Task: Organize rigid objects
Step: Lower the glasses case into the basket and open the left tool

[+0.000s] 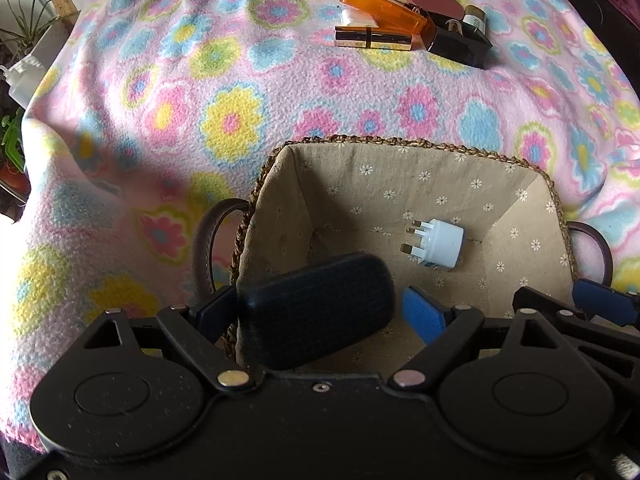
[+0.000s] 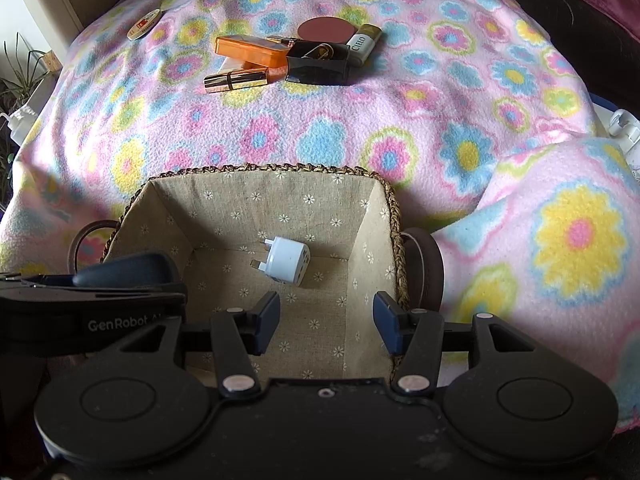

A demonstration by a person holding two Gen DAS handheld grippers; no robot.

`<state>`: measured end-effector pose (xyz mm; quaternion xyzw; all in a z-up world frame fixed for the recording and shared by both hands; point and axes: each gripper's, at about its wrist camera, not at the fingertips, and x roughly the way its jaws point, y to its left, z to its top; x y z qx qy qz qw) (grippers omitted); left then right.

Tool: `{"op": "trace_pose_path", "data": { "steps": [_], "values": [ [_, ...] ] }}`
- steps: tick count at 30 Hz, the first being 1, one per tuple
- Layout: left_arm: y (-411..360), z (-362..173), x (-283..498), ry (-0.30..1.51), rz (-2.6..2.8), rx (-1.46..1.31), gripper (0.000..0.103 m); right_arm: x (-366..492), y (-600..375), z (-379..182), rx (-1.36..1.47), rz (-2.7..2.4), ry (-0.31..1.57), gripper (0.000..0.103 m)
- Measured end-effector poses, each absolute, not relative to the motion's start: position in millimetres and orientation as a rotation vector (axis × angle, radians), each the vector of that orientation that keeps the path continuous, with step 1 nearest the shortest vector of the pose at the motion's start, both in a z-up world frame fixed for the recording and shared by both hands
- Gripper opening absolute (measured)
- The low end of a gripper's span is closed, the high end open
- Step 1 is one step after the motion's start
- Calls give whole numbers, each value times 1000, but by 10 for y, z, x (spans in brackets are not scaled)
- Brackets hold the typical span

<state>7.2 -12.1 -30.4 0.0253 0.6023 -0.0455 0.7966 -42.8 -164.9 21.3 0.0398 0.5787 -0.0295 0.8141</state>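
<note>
Hovering over the basket (image 1: 420, 146), the left gripper (image 1: 320, 316) holds a dark case (image 1: 316, 312) between wide-spread fingers; the right gripper (image 2: 326, 324), half-open, is empty, the plug (image 2: 286, 260) lying beyond its fingertips. Released crooked, the case could catch the rim or strike the plug.

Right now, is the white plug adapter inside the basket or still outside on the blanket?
Inside. The white plug adapter lies on its side on the basket's lined floor, pins pointing left.

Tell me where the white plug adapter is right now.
The white plug adapter lies alone on the floor of the lined basket, prongs pointing left in both wrist views, just beyond the open right tool.
</note>
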Motion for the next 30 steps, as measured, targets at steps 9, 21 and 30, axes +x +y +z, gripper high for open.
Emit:
{"op": "trace_pose_path", "data": {
  "steps": [9, 21, 30],
  "values": [
    [-106, -302, 75, 1296, -94, 57, 86, -423, -1641, 212, 84, -64, 1236, 53],
    [-98, -303, 72, 1297, -93, 58, 86, -420, -1632, 211, 88, -66, 1237, 54],
    [-88, -307, 70, 1299, -93, 61, 86, -417, -1630, 209, 89, -66, 1240, 55]
  ]
}}
